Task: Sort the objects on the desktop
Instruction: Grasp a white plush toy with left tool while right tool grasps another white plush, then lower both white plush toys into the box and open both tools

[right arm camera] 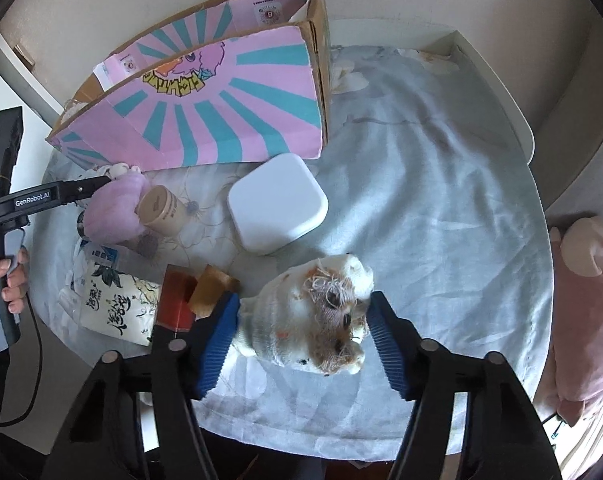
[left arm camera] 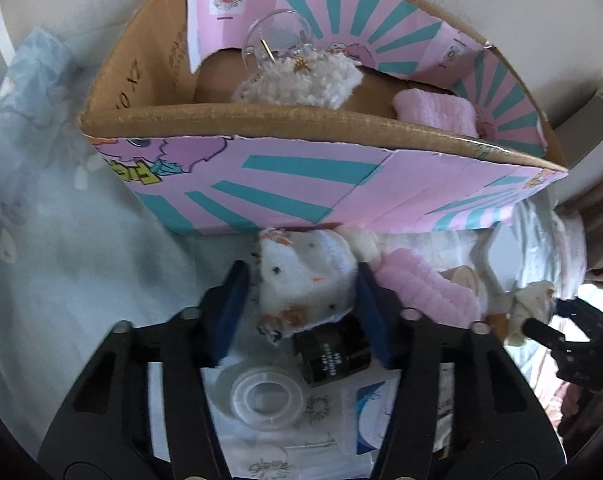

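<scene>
Left gripper (left arm camera: 303, 300) had its jaws pressed on either side of a spotted white sock (left arm camera: 301, 284), both pads touching the fabric, so it looked clamped; the sock sat just in front of the pink box (left arm camera: 301, 184) at 12 o'clock, probably so it could be lifted straight over the near wall; inside the box a fluffy cream item (left arm camera: 301, 80) and a pink towel (left arm camera: 433, 112) already lay, which suggested soft things go there; a black cylinder (left arm camera: 333, 354) and a clear tape roll (left arm camera: 267, 398) lay under the gripper at 6 o'clock, a second pink towel (left arm camera: 425, 288) touching the sock at 3 o'clock.

Right gripper (right arm camera: 303, 336) held its jaws apart around a second white sock (right arm camera: 313, 320), left pad touching, right pad with a small gap, so not clamped yet; likely lined up to grab the matching one; it lay on the cloth-covered counter (right arm camera: 441, 200); a white square case (right arm camera: 277, 204) sat at 12 o'clock beside the box, a paper cup (right arm camera: 161, 210) tipped on its side at 10 o'clock against a purple plush (right arm camera: 117, 208), a printed packet (right arm camera: 113, 300) at 9 o'clock.
</scene>
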### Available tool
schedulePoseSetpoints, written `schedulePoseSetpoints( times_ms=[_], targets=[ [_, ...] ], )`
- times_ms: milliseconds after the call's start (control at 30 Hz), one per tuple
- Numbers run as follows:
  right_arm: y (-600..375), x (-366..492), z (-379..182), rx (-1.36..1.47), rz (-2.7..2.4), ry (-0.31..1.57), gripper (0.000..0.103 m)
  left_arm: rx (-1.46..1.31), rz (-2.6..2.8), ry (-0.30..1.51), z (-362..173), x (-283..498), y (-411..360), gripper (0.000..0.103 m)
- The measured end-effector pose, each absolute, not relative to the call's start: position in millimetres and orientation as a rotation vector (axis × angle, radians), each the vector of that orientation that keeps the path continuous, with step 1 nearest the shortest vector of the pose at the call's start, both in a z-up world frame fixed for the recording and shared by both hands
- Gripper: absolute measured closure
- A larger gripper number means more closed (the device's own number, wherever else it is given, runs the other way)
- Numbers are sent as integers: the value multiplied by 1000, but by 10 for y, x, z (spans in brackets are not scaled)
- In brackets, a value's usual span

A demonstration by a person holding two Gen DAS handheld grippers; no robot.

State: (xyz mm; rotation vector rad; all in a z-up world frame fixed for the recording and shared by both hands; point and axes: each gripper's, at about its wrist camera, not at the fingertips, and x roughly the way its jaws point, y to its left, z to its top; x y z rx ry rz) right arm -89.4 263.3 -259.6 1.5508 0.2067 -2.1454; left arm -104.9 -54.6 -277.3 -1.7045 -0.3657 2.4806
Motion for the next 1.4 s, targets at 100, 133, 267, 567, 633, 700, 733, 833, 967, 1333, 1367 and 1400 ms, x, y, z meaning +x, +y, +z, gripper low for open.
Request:
schedulePoseSetpoints(
  times_ms=[100,133,267,567,633,700,733,833,967,1333,1367,1400],
  targets=[
    [2616,-889,-2575,1541,-2156,225,57,-1704,2481,-341,-2735,-1062,-505,64],
    [2620,-892,-2563,1539,-2157,225,61,-1704,2479,-344,-2718,-1063,-500,65],
    [2639,-921,-2532,1552,-2154,217,67,-1696,2478,-351,-2624,-1063,-495,66],
    [2627,-914,-2373,1517,-2168,205,76,-1673,2487,-338,-2392,-1043,-468,67],
    [2632,-921,-2313,1507,-2177,201,76,-1666,2486,-343,-2343,-1000,-489,67],
    [2635,-936,-2240,1496,-2187,190,76,-1660,2483,-339,-2261,-951,-514,67],
    [2653,-942,-2213,1491,-2190,184,76,-1658,2481,-334,-2236,-936,-498,67],
    [2657,-947,-2103,1476,-2200,169,76,-1652,2474,-334,-2152,-872,-505,67],
    [2663,-965,-1942,1464,-2202,154,76,-1641,2482,-338,-2000,-815,-522,67],
    [2645,-1109,-1448,1398,-2214,160,76,-1577,2534,-341,-1433,-719,-619,67],
    [2629,-1136,-1382,1386,-2217,173,76,-1569,2533,-345,-1391,-713,-625,67],
    [2615,-1159,-1332,1375,-2220,183,76,-1556,2532,-352,-1326,-712,-633,67]
  ],
)
